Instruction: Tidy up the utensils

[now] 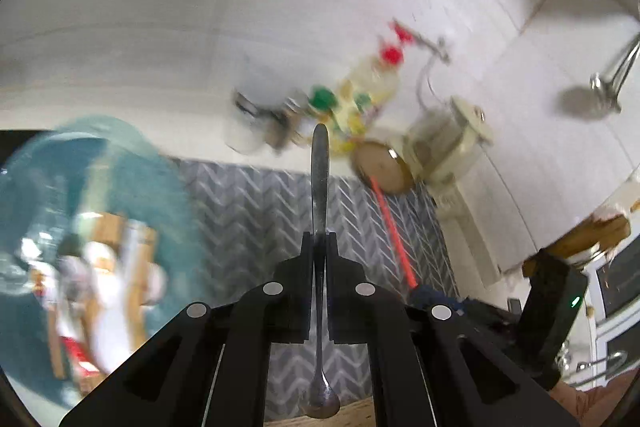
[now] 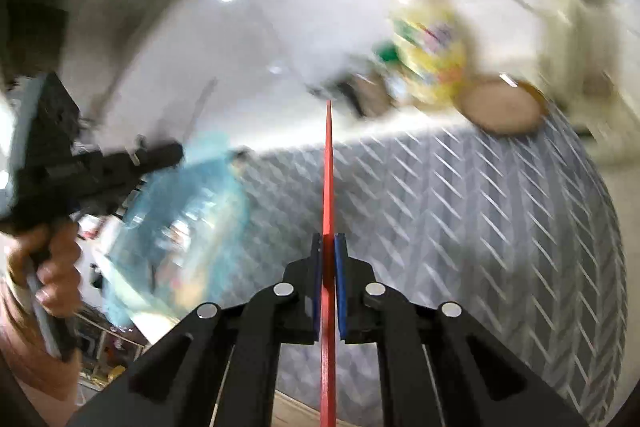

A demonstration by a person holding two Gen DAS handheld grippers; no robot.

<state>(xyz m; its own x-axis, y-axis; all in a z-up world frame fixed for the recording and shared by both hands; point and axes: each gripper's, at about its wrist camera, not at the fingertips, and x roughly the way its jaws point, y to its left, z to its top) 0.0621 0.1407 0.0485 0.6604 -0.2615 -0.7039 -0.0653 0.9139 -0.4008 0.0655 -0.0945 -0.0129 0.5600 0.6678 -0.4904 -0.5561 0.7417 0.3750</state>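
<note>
My left gripper (image 1: 320, 237) is shut on a metal spoon (image 1: 320, 183); the handle points forward past the fingers and the bowl hangs back toward the camera. In the right wrist view my right gripper (image 2: 329, 241) is shut on a thin red stick-like utensil (image 2: 328, 163) that runs forward along the fingers, edge-on. That red utensil (image 1: 394, 235) also shows in the left wrist view, slanting over the grey mat. The left gripper (image 2: 156, 157) appears at the left of the right wrist view, held by a hand (image 2: 52, 263). Both views are blurred by motion.
A grey chevron-patterned mat (image 2: 500, 211) covers the counter. A teal translucent container (image 1: 132, 167) with wooden and white items stands at the left. At the back stand a yellow oil bottle with a red cap (image 1: 374, 87), a green-capped jar (image 1: 322, 99), a round wooden lid (image 1: 384, 167) and a cream appliance (image 1: 448, 139).
</note>
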